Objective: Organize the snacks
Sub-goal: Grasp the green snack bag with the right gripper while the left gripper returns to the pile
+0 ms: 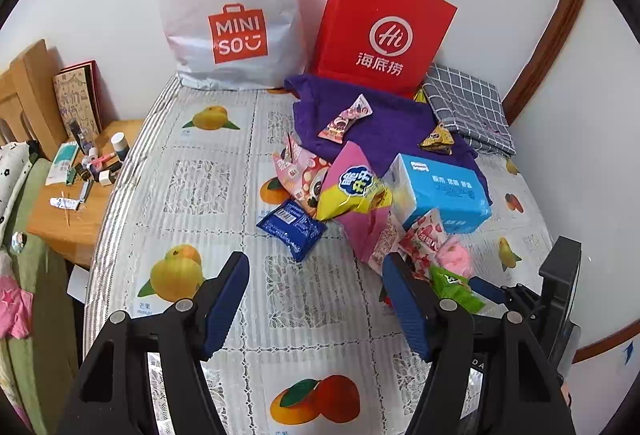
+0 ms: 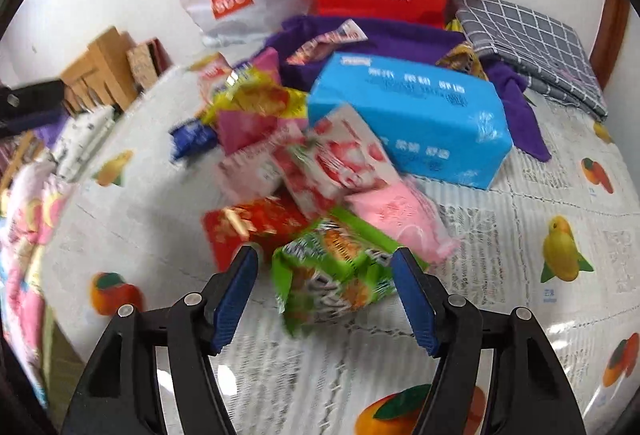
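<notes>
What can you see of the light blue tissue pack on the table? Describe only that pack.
The light blue tissue pack is a soft rectangular block in glossy plastic wrap with white printed characters and a white end. It lies flat, sealed, on the fruit-print tablecloth, partly over the purple cloth. A pink-and-white strawberry packet leans against its front.

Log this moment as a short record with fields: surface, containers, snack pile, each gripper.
surface: fruit-print tablecloth
containers: white MINISO bag and red Haidilao paper bag, upright at the wall
snack pile: mixed packets beside a blue tissue pack, partly on a purple cloth
left gripper: open, holding nothing
right gripper: open, fingers either side of a green snack packet, grip not closed
</notes>
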Available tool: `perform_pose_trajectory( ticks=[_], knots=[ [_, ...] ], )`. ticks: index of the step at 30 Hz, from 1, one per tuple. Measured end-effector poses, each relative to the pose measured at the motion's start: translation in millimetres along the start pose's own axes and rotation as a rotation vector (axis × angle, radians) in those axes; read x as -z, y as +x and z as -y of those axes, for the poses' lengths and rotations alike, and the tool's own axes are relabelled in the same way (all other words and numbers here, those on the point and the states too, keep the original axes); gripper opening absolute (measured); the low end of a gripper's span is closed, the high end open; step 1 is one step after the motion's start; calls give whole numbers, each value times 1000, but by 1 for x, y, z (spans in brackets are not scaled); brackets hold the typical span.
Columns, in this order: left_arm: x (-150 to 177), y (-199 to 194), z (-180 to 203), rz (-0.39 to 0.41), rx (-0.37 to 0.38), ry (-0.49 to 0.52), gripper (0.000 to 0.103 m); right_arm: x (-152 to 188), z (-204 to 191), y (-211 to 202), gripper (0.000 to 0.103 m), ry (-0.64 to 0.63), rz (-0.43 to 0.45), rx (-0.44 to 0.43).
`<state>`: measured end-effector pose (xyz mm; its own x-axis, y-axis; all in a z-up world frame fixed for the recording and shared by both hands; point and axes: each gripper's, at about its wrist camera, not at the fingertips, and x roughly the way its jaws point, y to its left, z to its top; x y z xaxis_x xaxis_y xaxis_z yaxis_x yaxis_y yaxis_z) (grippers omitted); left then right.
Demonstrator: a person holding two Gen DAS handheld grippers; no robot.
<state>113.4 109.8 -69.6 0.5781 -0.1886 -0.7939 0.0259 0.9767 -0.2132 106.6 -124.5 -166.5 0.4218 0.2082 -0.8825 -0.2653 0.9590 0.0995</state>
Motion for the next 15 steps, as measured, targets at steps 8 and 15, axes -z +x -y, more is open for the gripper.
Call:
perform_pose_trajectory(
  ticks=[8,15],
  knots=[
    [3,14,0,-21,-11,20,67,18,24,-3,60,96,-16,-32],
    [5,41,-8,-70,-17,-15,67,30,54,-19,57,197,13,-26]
  ],
)
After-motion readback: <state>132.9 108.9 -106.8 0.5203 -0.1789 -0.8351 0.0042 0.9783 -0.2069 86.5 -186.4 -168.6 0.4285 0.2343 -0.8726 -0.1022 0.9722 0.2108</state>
